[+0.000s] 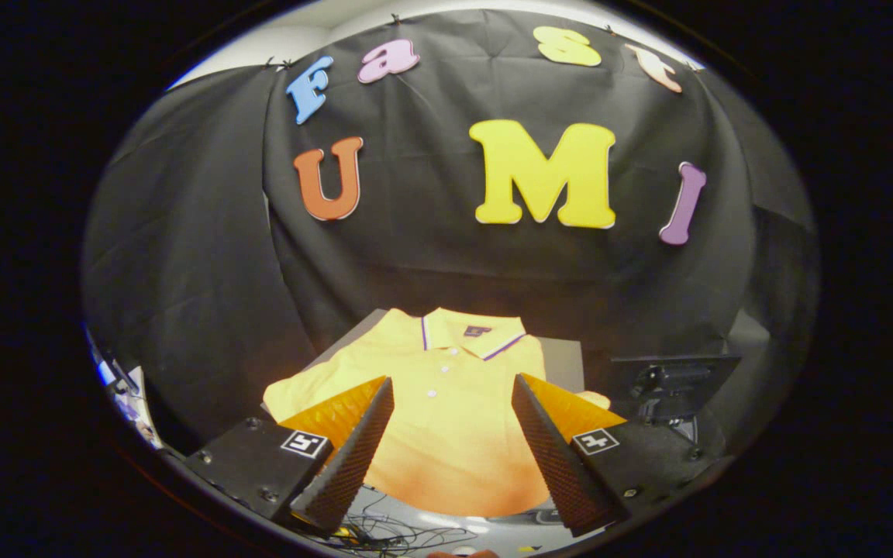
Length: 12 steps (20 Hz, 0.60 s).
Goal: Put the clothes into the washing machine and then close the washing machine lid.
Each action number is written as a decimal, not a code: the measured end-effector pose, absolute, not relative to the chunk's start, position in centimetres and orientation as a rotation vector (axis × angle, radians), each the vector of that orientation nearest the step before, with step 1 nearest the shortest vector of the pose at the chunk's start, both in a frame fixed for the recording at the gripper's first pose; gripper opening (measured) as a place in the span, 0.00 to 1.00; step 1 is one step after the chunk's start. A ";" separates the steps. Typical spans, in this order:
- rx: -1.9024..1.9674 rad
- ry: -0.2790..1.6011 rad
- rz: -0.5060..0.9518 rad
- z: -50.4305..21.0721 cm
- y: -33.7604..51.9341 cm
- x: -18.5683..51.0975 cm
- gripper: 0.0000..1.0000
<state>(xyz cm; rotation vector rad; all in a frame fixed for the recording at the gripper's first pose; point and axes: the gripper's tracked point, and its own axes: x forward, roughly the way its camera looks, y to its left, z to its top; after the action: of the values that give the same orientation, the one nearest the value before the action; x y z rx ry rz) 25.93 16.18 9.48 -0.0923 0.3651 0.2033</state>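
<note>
A yellow polo shirt [446, 387] with a striped collar lies flat on a grey surface [563, 360], collar toward the black cloth wall. My gripper [453, 384] hovers above its lower half, fingers spread wide apart with the shirt's front showing between them. Nothing is held. The left finger [353, 449] and right finger [555, 449] are black and ribbed, with orange sides. To the right, beyond the right finger, stands a dark raised panel [675, 372] that may be the washing machine's open lid; I cannot tell for sure.
Black cloth hangs close behind the shirt and wraps both sides. Below the fingers lies a pale floor with loose cables [392, 531]. Some clutter shows at the far left [125, 391].
</note>
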 end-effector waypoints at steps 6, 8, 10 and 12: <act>-0.111 0.604 0.236 8.2 16.7 32.1 1.00; -0.123 0.677 0.236 8.2 17.0 33.2 1.00; -0.136 0.742 0.225 8.0 17.2 34.6 1.00; -0.157 0.799 0.214 7.7 17.6 35.7 1.00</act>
<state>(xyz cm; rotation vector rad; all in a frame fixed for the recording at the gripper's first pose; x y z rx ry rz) 35.72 17.61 7.74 -0.1570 0.7987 0.2144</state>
